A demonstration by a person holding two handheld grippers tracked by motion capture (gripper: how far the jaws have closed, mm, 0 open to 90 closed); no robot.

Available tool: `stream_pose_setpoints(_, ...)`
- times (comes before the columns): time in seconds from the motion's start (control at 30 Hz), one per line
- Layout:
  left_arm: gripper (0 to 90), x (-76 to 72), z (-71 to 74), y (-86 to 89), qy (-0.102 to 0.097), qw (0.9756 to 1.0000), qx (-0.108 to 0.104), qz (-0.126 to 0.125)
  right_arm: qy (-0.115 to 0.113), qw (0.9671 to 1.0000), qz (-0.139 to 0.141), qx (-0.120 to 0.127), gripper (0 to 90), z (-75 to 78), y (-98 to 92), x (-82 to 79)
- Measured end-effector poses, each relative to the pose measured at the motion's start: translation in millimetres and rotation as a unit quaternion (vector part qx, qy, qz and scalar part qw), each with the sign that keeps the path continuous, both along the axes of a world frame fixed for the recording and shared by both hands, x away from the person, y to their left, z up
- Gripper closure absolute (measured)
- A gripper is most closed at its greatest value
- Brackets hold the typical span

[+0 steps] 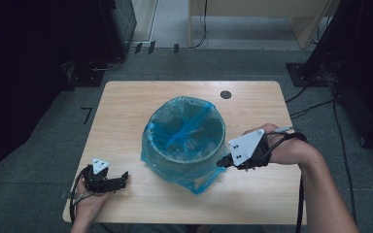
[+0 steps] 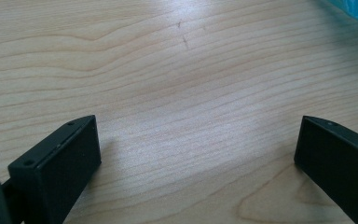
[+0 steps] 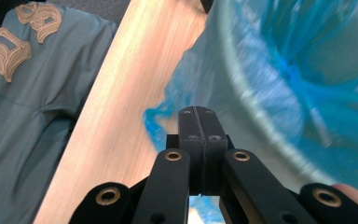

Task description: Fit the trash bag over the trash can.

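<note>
My right gripper [image 1: 222,162] was clamped on the bag [image 1: 194,182] to tug it; left gripper [image 1: 121,180] idled wide open, empty, near the table's [image 1: 126,97] front-left corner.

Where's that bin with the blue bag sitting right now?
In the high view the bin stands near the middle of the wooden table, lined with a blue bag. The right hand-held gripper is at its right side, the left hand-held gripper off toward the near-left corner.
</note>
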State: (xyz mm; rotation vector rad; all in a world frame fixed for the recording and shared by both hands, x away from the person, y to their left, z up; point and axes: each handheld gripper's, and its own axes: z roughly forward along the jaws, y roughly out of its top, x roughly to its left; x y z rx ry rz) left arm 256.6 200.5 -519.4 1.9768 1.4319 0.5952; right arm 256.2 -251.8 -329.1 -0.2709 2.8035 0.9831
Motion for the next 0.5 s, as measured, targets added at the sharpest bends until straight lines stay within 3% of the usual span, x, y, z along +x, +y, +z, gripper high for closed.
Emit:
stream_pose_setpoints(0.2, 0.0, 0.0, 0.0, 0.0, 0.0, 1.0, 0.0, 0.0, 0.037, 0.9989, -0.024, -0.018, 85.4, -20.0, -11.6, -0.7)
stream_pose_setpoints(0.33, 0.0, 0.0, 0.0, 0.0, 0.0, 1.0, 0.0, 0.0, 0.07, 0.9955, -0.045, -0.045, 75.1, -37.4, -16.4, -0.4)
stream_pose_setpoints(0.43, 0.0, 0.0, 0.0, 0.0, 0.0, 1.0, 0.0, 0.0, 0.097, 0.9912, -0.076, -0.048, 58.7, -50.2, -19.1, 0.1)
stream_pose_setpoints(0.5, 0.0, 0.0, 0.0, 0.0, 0.0, 1.0, 0.0, 0.0, 0.124, 0.9835, -0.126, -0.041, 43.6, -58.2, -20.5, 1.0)
